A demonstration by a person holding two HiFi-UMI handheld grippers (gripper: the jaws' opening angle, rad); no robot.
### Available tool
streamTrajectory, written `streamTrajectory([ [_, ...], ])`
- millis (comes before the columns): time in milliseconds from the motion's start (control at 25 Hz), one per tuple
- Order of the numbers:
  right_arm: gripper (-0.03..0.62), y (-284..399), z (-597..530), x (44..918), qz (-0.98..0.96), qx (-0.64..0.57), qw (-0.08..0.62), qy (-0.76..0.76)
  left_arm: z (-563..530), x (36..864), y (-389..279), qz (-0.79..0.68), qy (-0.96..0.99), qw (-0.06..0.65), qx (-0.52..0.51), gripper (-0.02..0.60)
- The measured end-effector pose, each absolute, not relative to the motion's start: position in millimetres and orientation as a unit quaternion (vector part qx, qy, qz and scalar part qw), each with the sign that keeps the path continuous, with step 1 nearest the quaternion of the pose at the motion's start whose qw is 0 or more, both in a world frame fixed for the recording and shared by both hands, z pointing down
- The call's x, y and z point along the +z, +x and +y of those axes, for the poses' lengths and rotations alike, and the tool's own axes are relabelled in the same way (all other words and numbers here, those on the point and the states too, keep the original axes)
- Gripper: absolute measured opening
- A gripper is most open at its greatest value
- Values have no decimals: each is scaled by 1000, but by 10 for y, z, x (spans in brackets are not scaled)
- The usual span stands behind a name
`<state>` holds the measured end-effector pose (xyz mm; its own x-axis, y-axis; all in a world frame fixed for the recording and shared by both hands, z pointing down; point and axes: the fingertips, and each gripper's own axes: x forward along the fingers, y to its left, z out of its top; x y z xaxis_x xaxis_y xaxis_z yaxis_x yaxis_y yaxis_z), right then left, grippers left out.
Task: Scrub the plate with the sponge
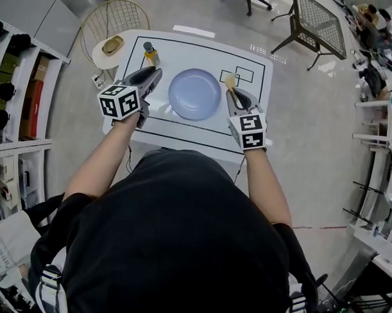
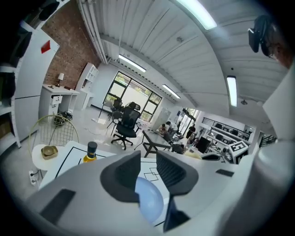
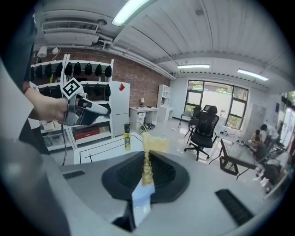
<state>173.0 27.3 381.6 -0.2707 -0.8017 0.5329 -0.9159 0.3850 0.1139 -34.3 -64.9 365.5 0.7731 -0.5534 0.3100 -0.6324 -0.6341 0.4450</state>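
Head view: round pale blue plate sat mid white tabletop, between left gripper and right gripper; yellow sponge at right gripper's tip, just beside plate rim. Yellow bottle with dark cap stood behind left gripper.

Left gripper view: jaws stood narrowly apart, nothing between; plate below gap.

Right gripper view: jaws pinched sponge thin, its top sticking out above.

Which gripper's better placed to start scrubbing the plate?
Right: the right gripper is shut on the sponge, beside the plate. The left gripper is open and empty.
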Motion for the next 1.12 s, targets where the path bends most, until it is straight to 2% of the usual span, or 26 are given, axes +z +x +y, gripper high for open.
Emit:
streamTrajectory([
  [760, 28, 2090, 567, 3276, -783, 119, 157, 590, -332, 3087, -343, -340, 923, 162, 79, 106],
  [1120, 28, 2187, 733, 3100, -781, 124, 129, 598, -124, 3007, -338, -340, 925, 152, 78, 107],
])
